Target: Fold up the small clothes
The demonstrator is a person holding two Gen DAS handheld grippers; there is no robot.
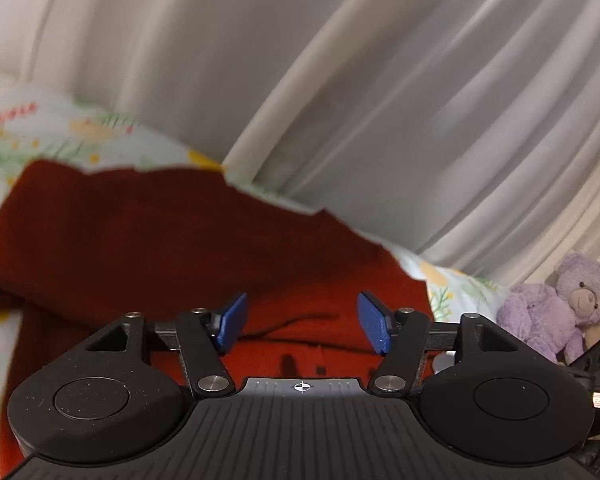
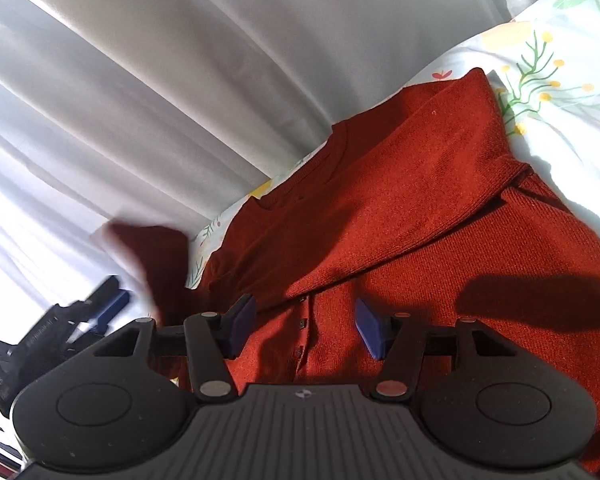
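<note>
Looking along the left gripper (image 1: 302, 322), its blue pads (image 1: 232, 322) stand wide apart, released and holding nothing, above the rust-red knitted cardigan (image 1: 160, 240). That garment lies on a pale floral-printed bedsheet (image 1: 60, 128), with white pleated curtains (image 1: 340, 80) close behind and a lilac plush teddy bear (image 1: 556, 304) off to the right. The far hem looks ragged through blur, so pinching a true edge needs a lower, steadier approach.

From the right gripper (image 2: 305, 326), equally released, the cardigan (image 2: 400, 200) shows a sleeve folded across the buttoned front (image 2: 302, 324). The left gripper (image 2: 96, 312) appears blurred beside a raised red flap. I judge the next fold should take the far side inward, gripping near the seam. Bare sheet (image 2: 560, 120) on the right gives room; the curtains (image 2: 140, 80) crowd the far edge.
</note>
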